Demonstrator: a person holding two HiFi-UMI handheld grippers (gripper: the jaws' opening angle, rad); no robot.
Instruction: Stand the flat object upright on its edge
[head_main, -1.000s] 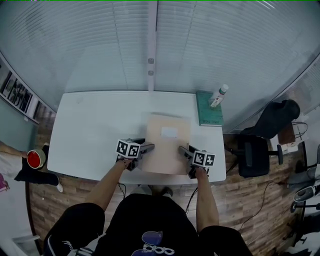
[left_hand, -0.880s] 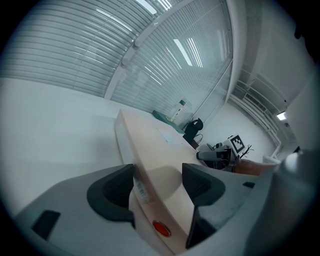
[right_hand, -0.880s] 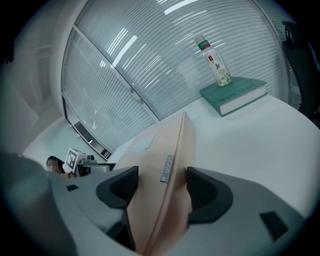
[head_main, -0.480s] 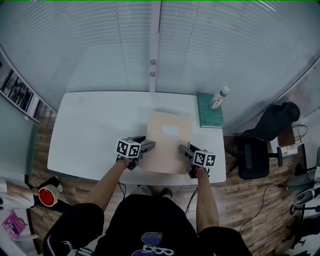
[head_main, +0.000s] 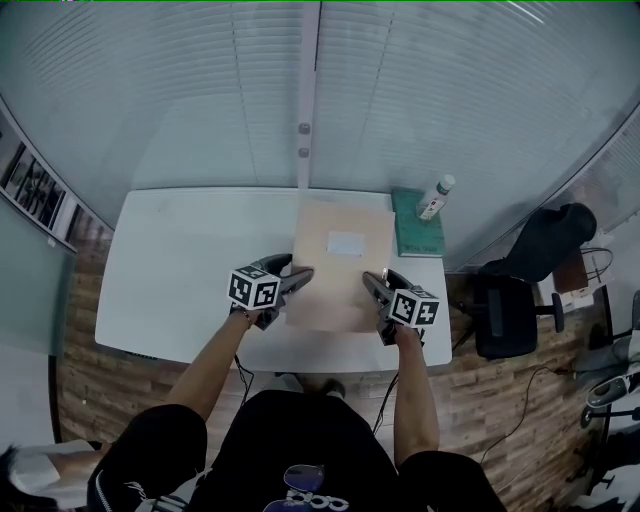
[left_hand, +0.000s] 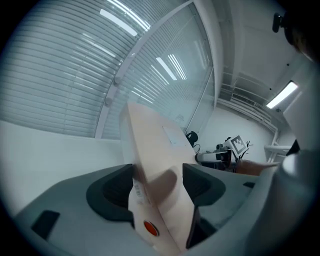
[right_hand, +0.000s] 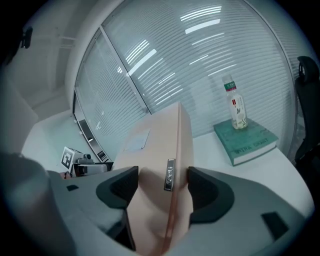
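The left gripper (head_main: 303, 277) and right gripper (head_main: 369, 283) each pinched a side edge of the flat beige box (head_main: 340, 262), held tilted between them, while beyond the right one a bottle (head_main: 436, 195) stood on a green book (head_main: 418, 232).

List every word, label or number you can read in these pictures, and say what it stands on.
On the green book, cover lettering: too blurred to read.
On the bottle, label print: too small to read.
On the flat box, a white label and side sticker: unreadable.
On the left tool and right tool, square markers only: no words.
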